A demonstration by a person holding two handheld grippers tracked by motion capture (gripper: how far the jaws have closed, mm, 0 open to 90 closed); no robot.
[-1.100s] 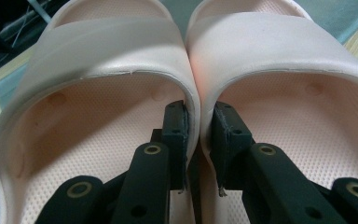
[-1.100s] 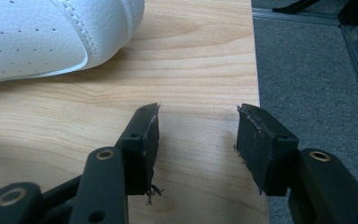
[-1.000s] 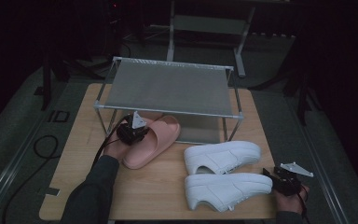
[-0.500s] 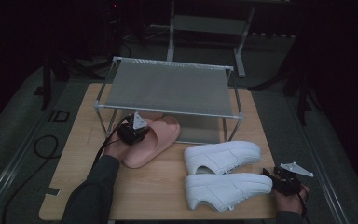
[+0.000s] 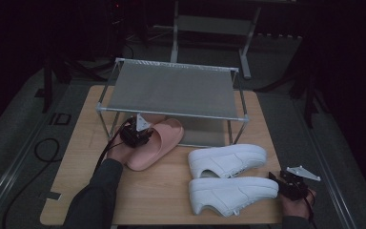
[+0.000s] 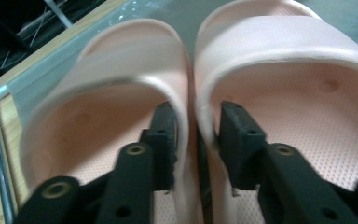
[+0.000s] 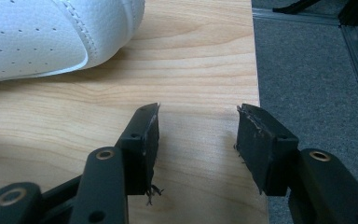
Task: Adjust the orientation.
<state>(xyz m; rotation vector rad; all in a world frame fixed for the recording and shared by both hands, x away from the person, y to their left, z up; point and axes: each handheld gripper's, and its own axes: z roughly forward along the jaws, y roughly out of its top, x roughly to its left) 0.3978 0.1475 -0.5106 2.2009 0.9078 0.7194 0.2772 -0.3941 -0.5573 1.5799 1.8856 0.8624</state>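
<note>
Slipping is the worry: the left tongs (image 6: 193, 140) pinch both pink slippers (image 5: 155, 140) by their inner walls at the rack (image 5: 171, 90), while the right tongs (image 7: 196, 149) wait open beside the white sneaker (image 7: 51, 37).

No readable text, label, brand, number or sign appears on anything here.

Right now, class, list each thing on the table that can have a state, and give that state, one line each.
Left gripper: shut on the pink slippers, one jaw inside each.
Pink slippers: side by side, inner walls pinched together, toes under the rack.
Right gripper: open, holding nothing, at the table's edge.
White shoes: flat on the table, side by side, untouched.
Rack: upright, top shelf bare.
</note>
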